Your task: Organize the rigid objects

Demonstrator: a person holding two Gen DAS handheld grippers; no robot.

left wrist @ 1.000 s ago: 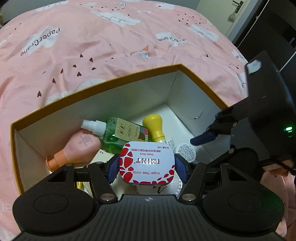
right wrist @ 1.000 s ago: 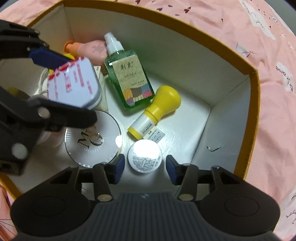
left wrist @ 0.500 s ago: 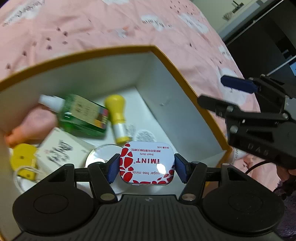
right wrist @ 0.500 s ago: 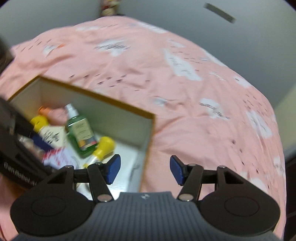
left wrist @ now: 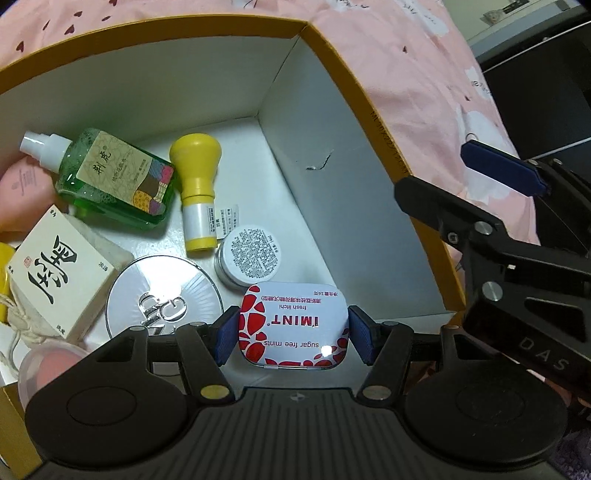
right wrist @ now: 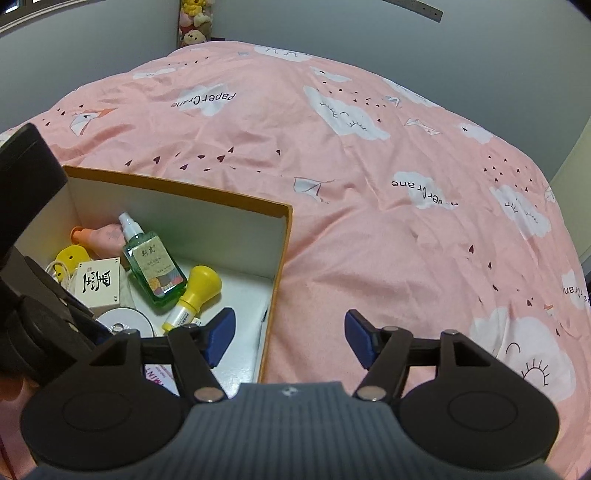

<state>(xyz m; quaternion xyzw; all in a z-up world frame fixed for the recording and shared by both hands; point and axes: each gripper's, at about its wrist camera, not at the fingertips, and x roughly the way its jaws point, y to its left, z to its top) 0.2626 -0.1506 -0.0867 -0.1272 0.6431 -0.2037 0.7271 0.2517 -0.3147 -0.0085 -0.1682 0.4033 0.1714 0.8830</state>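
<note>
My left gripper (left wrist: 293, 336) is shut on a red-and-white IMINT mint tin (left wrist: 293, 326) and holds it inside the yellow-rimmed white box (left wrist: 369, 107), over its near right corner. In the box lie a green spray bottle (left wrist: 110, 177), a yellow-capped bottle (left wrist: 197, 192), a small round jar (left wrist: 249, 256), a silver compact (left wrist: 162, 297), a cream carton (left wrist: 61, 278) and a pink bottle (left wrist: 22, 188). My right gripper (right wrist: 288, 336) is open and empty, above the box's right wall (right wrist: 275, 295); it also shows in the left wrist view (left wrist: 480, 206).
The box sits on a bed with a pink cloud-print cover (right wrist: 369, 184). A pink sponge in a clear case (left wrist: 48, 365) and a yellow item with a cord (right wrist: 68, 258) lie at the box's left. Plush toys (right wrist: 194, 22) stand by the far wall.
My left gripper has carried the tin lower and deeper into the box. My right gripper has pulled up out of the box to its right side, still open.
</note>
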